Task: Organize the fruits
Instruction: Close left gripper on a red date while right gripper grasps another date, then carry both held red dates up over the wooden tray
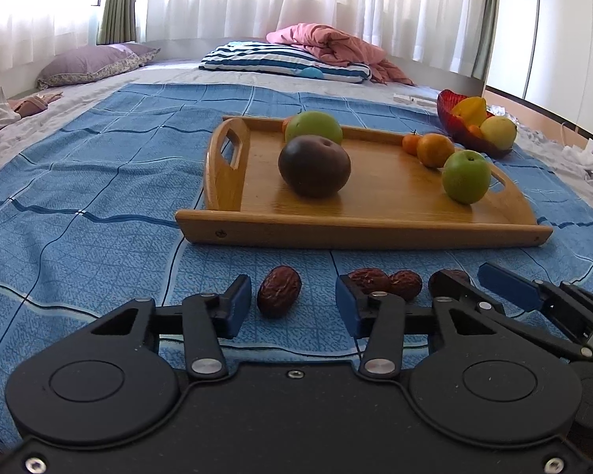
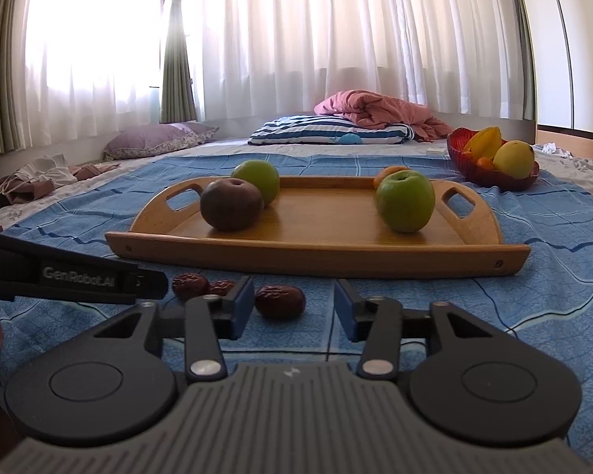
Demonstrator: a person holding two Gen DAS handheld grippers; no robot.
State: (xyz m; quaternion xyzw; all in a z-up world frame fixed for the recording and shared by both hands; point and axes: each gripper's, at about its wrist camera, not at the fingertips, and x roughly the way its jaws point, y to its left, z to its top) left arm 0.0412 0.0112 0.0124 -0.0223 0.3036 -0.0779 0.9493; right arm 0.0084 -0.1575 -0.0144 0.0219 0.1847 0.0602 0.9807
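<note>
Here, wrinkled red dates (image 1: 278,291), smooth wooden tray (image 1: 375,233), blue woven cloth (image 1: 99,205)

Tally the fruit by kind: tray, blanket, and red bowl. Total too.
Counts cover only what shows.
Green apples: 2
Dark brown round fruit: 1
Oranges on tray: 3 (one half hidden behind the far apple)
Red dates on blanket: 4
Red bowl: star fruit 1, yellow fruit 1, small orange 1
Total: 13
</note>
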